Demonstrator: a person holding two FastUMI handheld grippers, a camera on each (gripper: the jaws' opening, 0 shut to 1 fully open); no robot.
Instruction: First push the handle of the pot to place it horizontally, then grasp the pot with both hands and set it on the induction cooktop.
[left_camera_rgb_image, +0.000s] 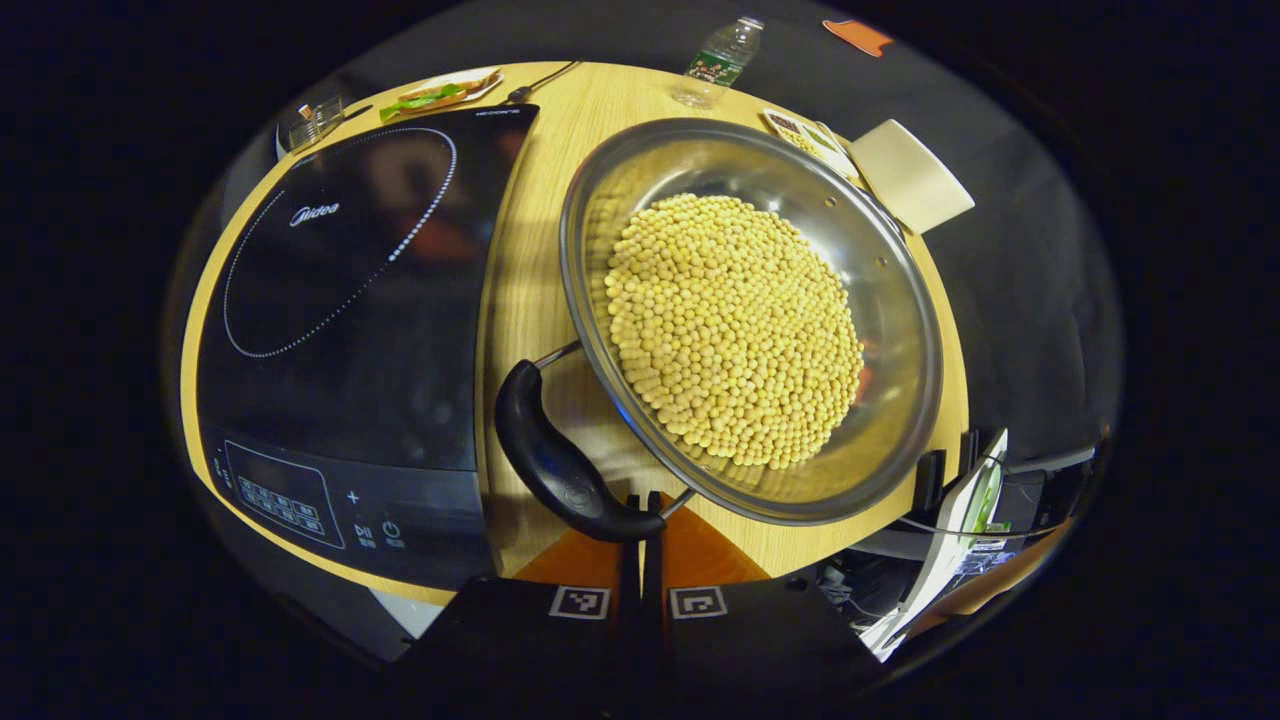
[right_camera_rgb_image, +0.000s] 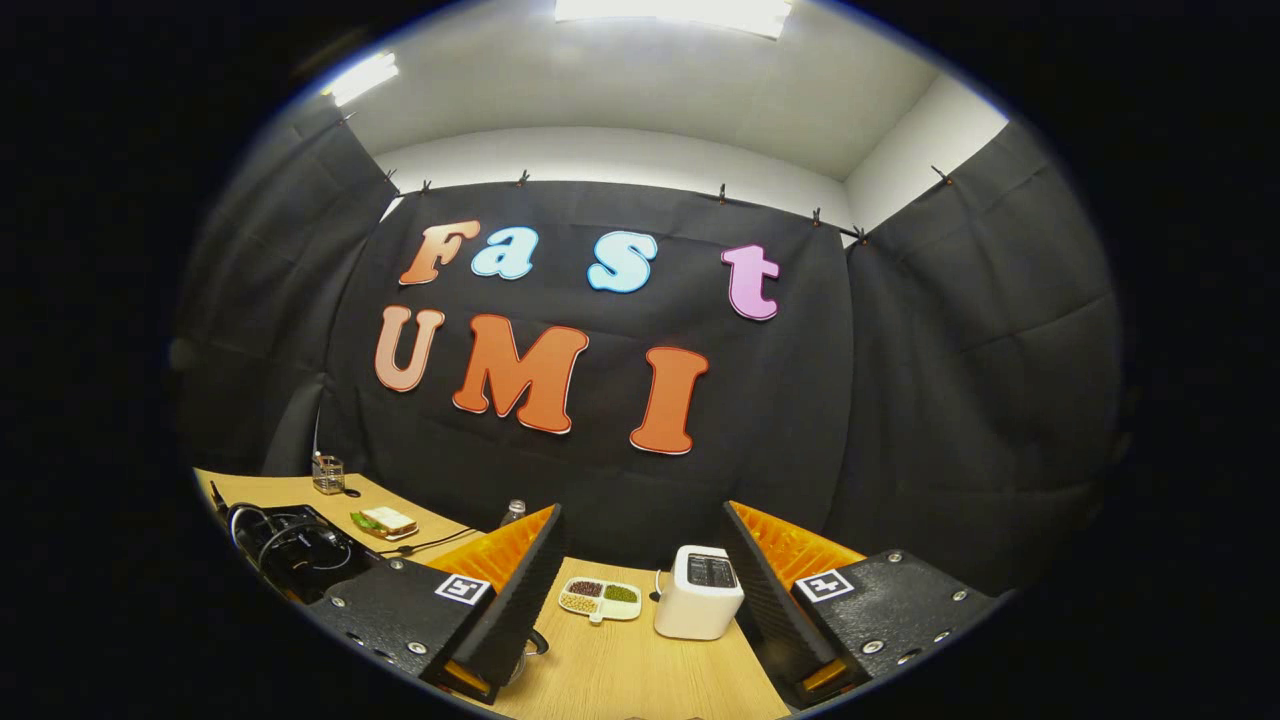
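Observation:
In the left gripper view I look down on a steel pot heaped with yellow soybeans, standing on the wooden table. Its black handle hangs off the near-left rim on two wire arms, angled toward the black induction cooktop at the pot's left. My left gripper is shut, with its tips against the handle's near end and nothing between them. In the right gripper view my right gripper is open and empty, held level above the table and facing the back wall. The cooktop lies to its left.
A white toaster and a divided dish of beans stand ahead of the right gripper. A sandwich plate, a glass and a water bottle line the table's far edge. Cables and boxes lie off the near-right corner.

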